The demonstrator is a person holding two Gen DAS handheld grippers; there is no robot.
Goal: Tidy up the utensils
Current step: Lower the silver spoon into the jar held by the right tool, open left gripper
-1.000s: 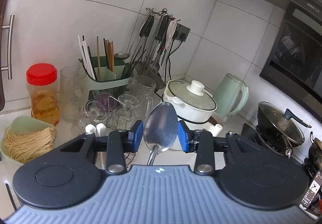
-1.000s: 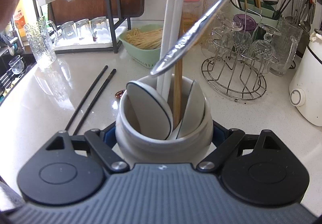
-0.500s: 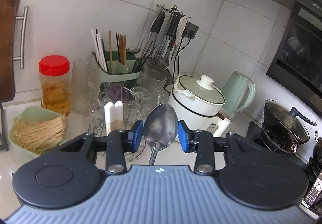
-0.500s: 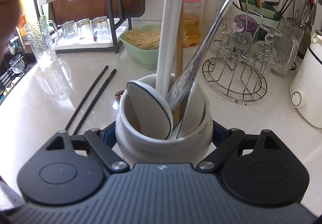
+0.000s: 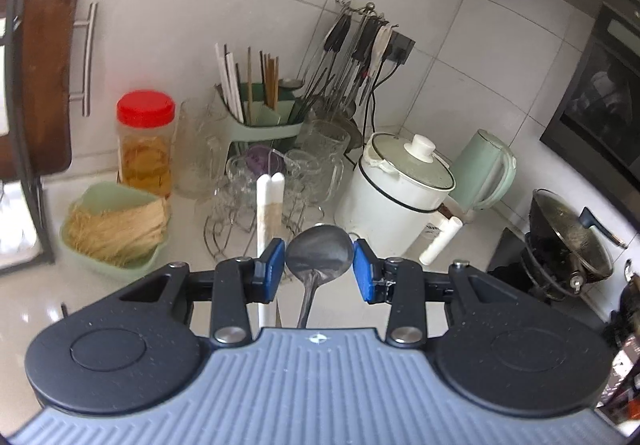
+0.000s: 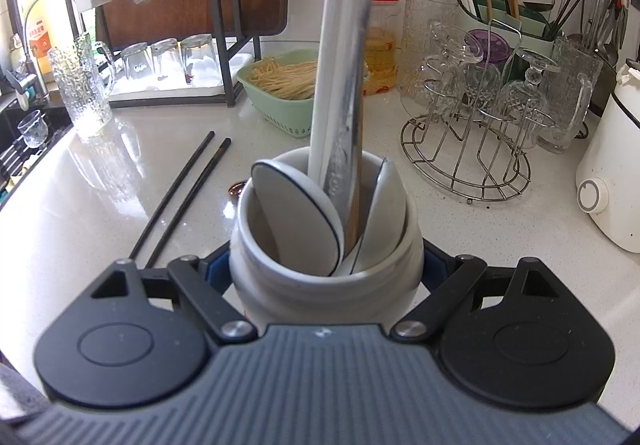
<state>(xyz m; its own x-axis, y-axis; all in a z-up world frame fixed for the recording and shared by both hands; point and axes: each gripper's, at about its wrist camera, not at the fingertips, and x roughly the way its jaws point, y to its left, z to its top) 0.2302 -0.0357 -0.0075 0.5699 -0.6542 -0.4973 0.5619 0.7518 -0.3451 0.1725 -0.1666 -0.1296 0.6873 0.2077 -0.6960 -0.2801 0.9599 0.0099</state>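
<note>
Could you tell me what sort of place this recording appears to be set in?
Most likely a home kitchen: a pale worktop carries a wire rack of drinking glasses, an electric kettle stands by a lidded white cooker, and cooking utensils hang at the tiled wall.

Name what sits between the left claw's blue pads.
The bowl of the metal spoon, gripped edge to edge by the left claw; the left wrist view shows it.

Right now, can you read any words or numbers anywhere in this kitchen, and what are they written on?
No text reads clearly in either view.
Orange-labelled bottle by the sink: printed characters, too blurred to read.
White cooker dial: a mark only, no readable number.
Red-lidded jar: no label text visible.
Grey utensil jar in the right gripper: plain where visible.
</note>
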